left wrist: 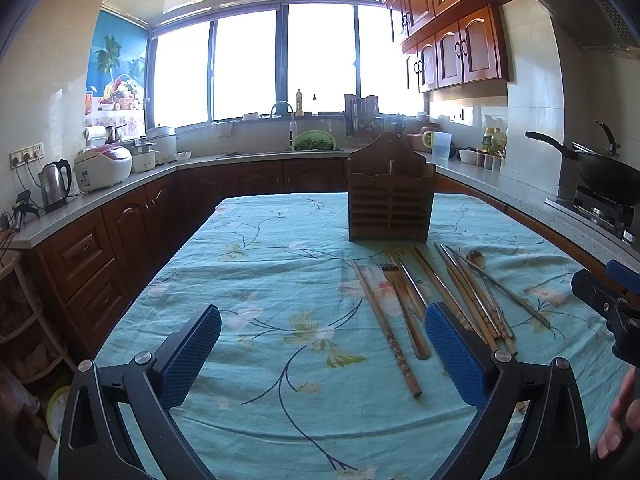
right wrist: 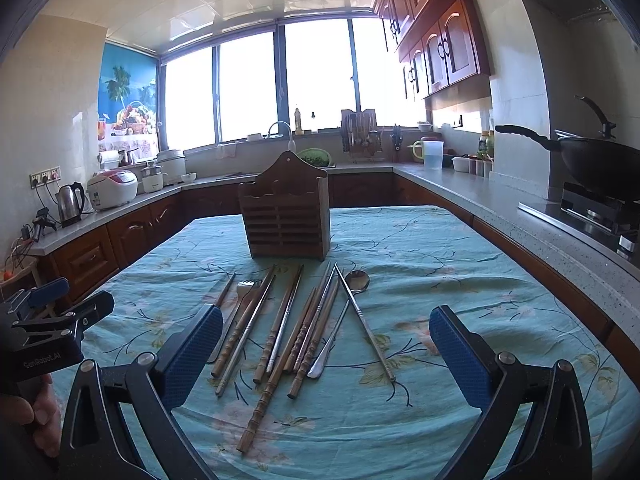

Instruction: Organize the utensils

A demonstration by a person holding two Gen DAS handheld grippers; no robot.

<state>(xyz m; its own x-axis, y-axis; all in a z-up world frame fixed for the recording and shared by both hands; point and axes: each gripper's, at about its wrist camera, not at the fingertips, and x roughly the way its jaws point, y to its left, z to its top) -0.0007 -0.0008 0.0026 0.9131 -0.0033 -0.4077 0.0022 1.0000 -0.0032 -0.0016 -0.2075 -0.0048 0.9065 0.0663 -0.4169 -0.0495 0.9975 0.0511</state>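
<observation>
Table: cloth bare to R of utensils, w/ free room up to R edge near counter. Holder upright, mid-table toward far edge. Utensils (chopsticks, fork, spoon) lie loose in a fan just in front of holder, not touching it. L gripper fully open, nothing held; R pad over chopstick ends. R gripper fully open, empty, straddling the fan above cloth.

Both tools were spread wide and empty: the left tool and right tool each tilted slightly downward, hand-held.
</observation>
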